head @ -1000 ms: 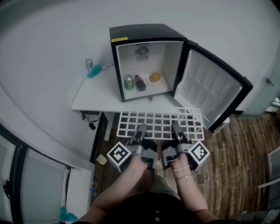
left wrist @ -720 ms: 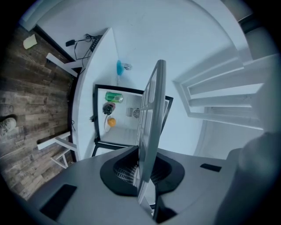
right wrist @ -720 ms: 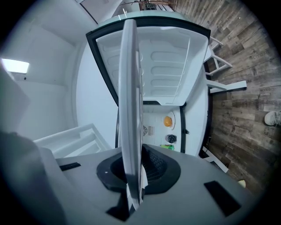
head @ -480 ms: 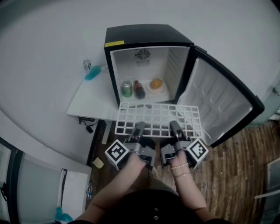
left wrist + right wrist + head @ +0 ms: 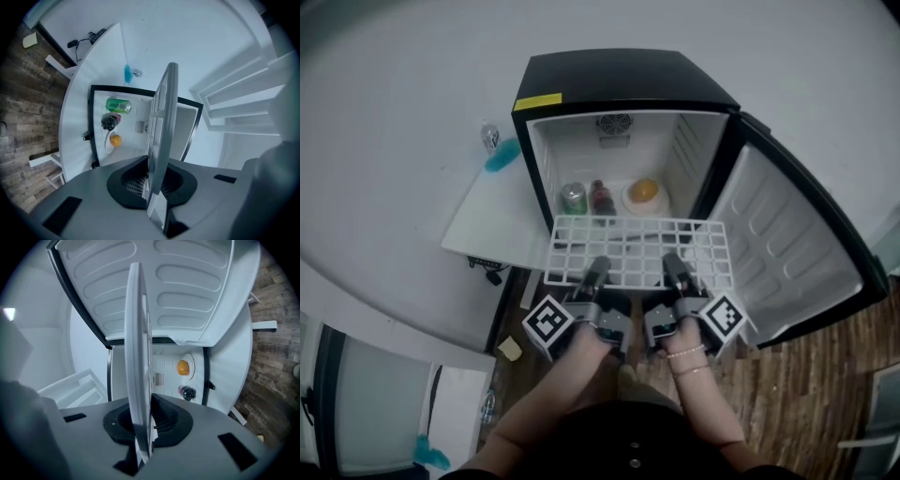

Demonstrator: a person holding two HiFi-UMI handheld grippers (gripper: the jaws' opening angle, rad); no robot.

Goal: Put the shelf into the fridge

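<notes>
My left hand-held gripper (image 5: 598, 269) and right hand-held gripper (image 5: 673, 267) each clamp the near edge of the white wire grid shelf (image 5: 633, 246), held flat at the open black mini fridge's (image 5: 619, 80) mouth, not yet slid inside.

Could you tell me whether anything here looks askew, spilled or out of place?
Nothing stands out. The left hand-held gripper and right hand-held gripper clamp the shelf by its near edge, holding it level before the open fridge; the can, bottle and orange inside show no spill.
</notes>
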